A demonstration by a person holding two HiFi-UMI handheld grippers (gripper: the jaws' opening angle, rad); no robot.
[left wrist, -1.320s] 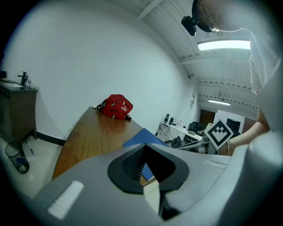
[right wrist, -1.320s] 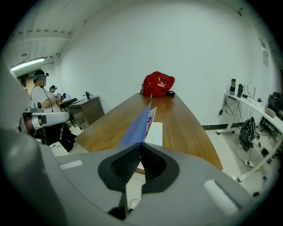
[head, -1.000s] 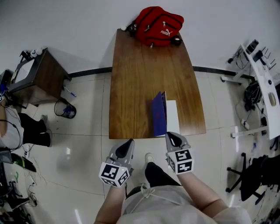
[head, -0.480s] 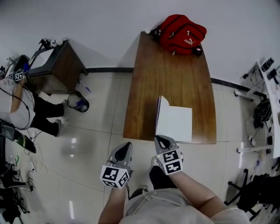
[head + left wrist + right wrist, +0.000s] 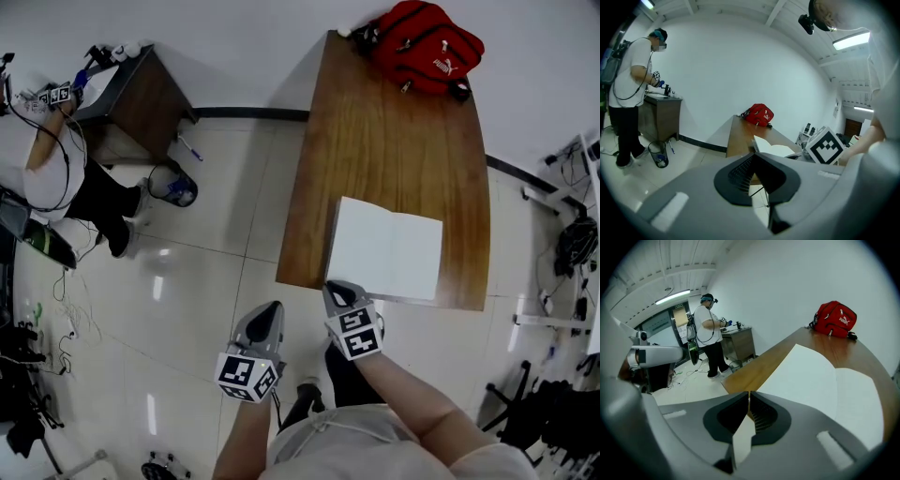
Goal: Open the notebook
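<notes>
The notebook (image 5: 386, 248) lies open and flat on the near end of the brown table (image 5: 394, 141), two blank white pages up. It also shows in the left gripper view (image 5: 776, 149) and the right gripper view (image 5: 820, 380). My right gripper (image 5: 337, 291) sits at the table's front edge, by the notebook's near left corner; its jaws (image 5: 749, 397) are shut and I see nothing held between them. My left gripper (image 5: 270, 309) hangs over the floor, left of the table and apart from the notebook, its jaws (image 5: 757, 157) shut and empty.
A red bag (image 5: 429, 47) sits at the table's far end. At the far left a person (image 5: 66, 178) stands by a small dark desk (image 5: 131, 94), with a waste bin (image 5: 173, 187) beside it. A black chair (image 5: 553, 412) and cables are at the right.
The notebook's cover and left page, upright half a second ago, now lie flat to the left. The view has swung, so the table sits further right.
</notes>
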